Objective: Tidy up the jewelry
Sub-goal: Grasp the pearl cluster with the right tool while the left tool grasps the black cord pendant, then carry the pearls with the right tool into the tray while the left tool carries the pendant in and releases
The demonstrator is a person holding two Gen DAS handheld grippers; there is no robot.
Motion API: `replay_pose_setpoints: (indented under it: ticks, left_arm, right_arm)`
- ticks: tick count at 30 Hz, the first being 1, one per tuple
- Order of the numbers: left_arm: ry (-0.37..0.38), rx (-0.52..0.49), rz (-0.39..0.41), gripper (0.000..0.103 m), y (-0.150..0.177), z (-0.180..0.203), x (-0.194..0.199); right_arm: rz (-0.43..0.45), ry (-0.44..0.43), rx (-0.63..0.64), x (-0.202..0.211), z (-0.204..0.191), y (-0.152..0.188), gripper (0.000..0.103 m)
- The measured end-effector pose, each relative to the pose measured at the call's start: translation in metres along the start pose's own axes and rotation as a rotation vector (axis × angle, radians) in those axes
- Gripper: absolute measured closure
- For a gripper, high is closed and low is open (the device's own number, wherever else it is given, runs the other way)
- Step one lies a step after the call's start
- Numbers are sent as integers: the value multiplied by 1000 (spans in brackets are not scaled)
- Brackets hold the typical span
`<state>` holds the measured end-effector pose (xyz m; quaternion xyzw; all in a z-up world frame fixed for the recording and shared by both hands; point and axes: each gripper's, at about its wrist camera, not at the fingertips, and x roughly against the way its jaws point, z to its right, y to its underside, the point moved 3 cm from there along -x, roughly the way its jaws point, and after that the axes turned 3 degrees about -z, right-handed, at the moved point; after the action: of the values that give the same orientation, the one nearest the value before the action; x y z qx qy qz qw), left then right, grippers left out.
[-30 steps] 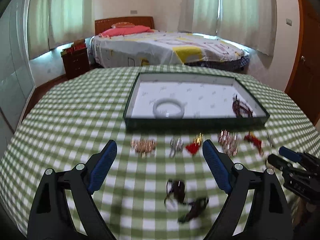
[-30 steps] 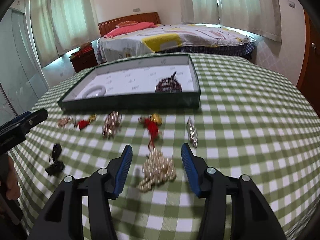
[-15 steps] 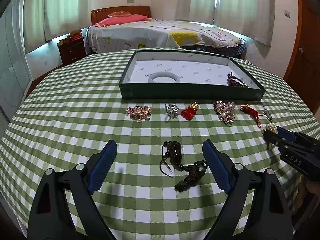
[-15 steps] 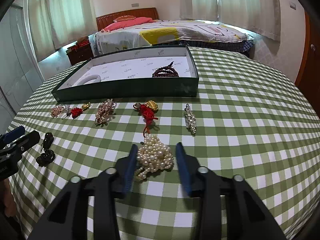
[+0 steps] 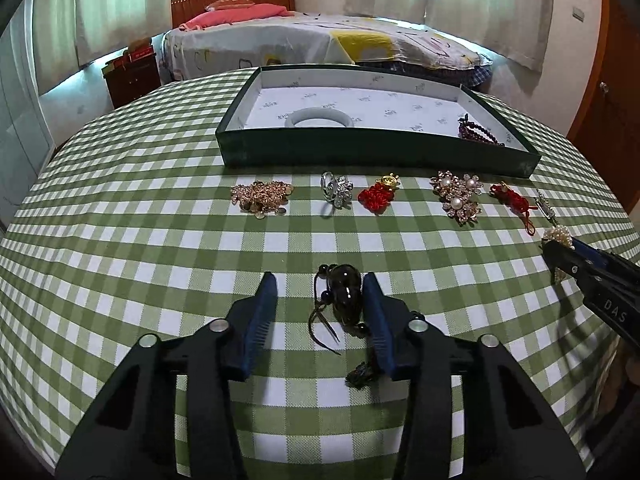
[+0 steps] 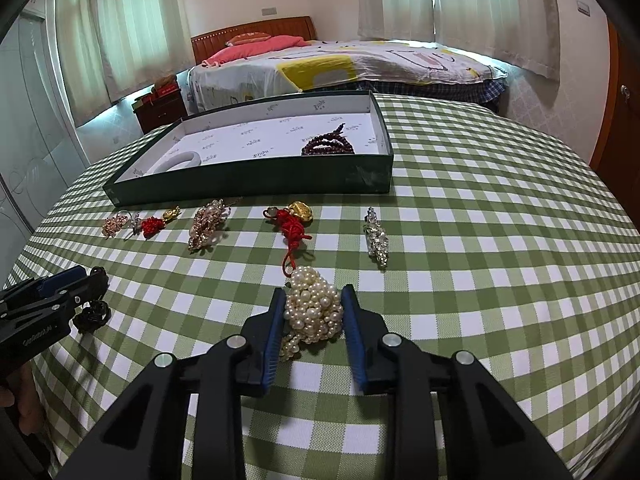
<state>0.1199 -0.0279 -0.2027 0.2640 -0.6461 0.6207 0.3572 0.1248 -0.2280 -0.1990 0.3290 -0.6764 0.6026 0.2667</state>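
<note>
While both grippers are low over the green checked tabletop (image 5: 120,248), each one has a piece of jewelry between its blue pads.

From the left wrist camera, going from left to right: the left gripper (image 5: 319,292) is at the lower centre of the frame. Its jaws have just been closing, and the dark pendant (image 5: 346,294) with its cord lies between them. The right pad touches the pendant, the left pad is apart from it, so the grip is not yet complete. Above, in 1 row across the middle, lie a gold cluster (image 5: 261,197), a silver ring (image 5: 335,190), a red knot charm (image 5: 378,196), a pearl brooch (image 5: 458,196) and a second red knot (image 5: 512,198). Behind the row stands the green box (image 5: 360,150), with a white bangle (image 5: 320,119) at its left and dark red beads (image 5: 478,132) at its right. At the right edge the right gripper (image 5: 560,246) comes in, beside pearls.

From the right wrist camera, the left gripper shows at the left edge. At the lower centre the right gripper (image 6: 313,306) has also just been closing, and both pads press on the pearl necklace (image 6: 314,308), which is bunched on the tabletop. At its upper right lies a silver brooch (image 6: 376,238).
</note>
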Motion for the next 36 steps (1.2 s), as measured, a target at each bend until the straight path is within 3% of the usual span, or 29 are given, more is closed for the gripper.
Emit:
replay_pose_setpoints:
  ticks: [5,24,36]
  left_arm:
    - [8,4,7,82,0,-2,1]
    - [49,3,103,83,-18,3,27]
    - [107,-22,185,83,-69,25,39]
  right_arm:
    - [1,-2,-2,0,0,0,74]
    - [57,-37,-2,20,-9,-8,77]
    - [140,-94,0,37,-22,-57,77]
